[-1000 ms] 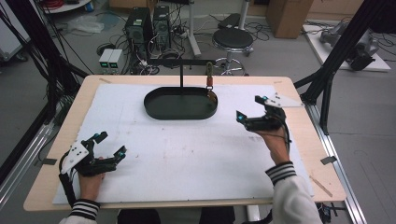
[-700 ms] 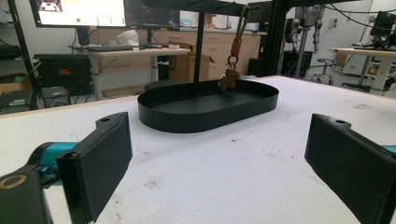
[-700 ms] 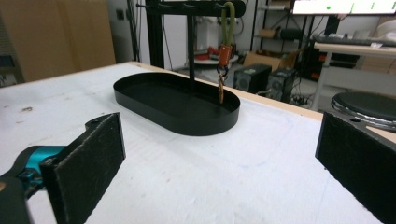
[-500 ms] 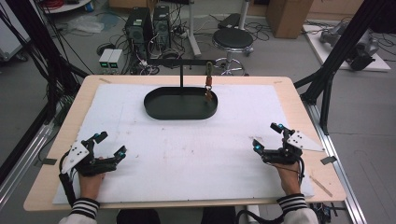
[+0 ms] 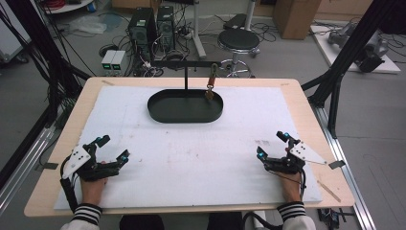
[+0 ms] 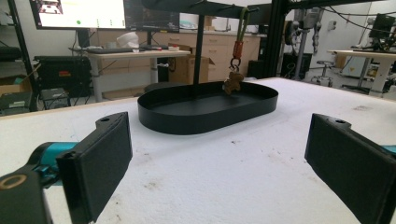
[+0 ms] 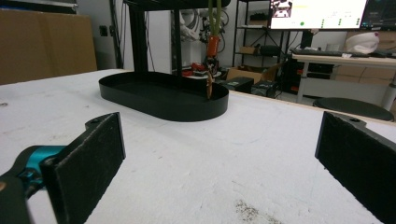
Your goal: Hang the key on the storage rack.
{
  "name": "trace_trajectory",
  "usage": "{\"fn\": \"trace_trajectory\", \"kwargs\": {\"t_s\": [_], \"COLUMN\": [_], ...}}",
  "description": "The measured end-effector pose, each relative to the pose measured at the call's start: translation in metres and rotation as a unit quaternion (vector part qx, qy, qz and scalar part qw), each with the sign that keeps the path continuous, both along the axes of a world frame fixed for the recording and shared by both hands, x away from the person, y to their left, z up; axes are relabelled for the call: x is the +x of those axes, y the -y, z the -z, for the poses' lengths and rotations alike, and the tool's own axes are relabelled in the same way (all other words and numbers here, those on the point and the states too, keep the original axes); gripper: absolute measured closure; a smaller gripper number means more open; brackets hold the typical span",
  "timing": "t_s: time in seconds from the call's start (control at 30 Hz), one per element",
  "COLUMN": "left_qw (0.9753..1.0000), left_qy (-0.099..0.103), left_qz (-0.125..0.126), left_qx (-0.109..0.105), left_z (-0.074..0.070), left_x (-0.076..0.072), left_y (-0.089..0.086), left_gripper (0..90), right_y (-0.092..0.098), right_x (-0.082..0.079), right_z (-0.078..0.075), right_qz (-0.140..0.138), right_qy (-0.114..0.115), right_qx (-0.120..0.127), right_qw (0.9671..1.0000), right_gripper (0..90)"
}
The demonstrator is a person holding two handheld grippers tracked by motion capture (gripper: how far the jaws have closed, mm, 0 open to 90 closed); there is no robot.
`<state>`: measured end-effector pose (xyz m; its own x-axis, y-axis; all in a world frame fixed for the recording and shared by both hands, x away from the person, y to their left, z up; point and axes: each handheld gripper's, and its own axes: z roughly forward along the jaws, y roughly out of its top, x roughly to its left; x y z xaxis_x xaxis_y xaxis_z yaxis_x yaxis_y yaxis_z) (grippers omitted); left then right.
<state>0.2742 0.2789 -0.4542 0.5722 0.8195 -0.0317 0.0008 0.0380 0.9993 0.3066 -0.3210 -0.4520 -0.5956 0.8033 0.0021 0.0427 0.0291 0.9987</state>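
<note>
resting on the white mat (image 5: 201,158) at the near corners of the table, the left gripper (image 5: 111,152) and the right gripper (image 5: 273,143) both sit with jaws wide apart and nothing between them. the keychain (image 5: 209,88) hangs by its strap from the right end of the crossbar of the black stand (image 5: 186,64), its charm dangling just above the right part of the black oval tray (image 5: 184,106). both grippers are well apart from it. judgement: with the keychain on the bar and both hands parked and empty, the hanging looks complete and nothing appears left to do. hard to make out: the charm's shape is small and blurred in the left gripper view (image 6: 232,81) and seen edge-on in the right gripper view (image 7: 208,84); whether it touches the tray rim cannot be told.
</note>
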Motion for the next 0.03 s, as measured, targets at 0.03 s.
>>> {"fn": "trace_trajectory", "kwargs": {"t_s": [0.03], "left_qw": [1.0000], "left_qy": [0.001], "left_qz": [0.000], "left_qx": [0.000], "left_z": [0.0000], "left_x": [-0.0002], "left_y": [0.0000], "left_gripper": [7.8], "right_y": [0.0000], "right_x": [0.0000], "right_z": [0.0001], "right_qz": [-0.001], "right_qy": [0.000], "right_qx": [-0.002], "right_qw": [1.0000], "right_gripper": [0.5]}}
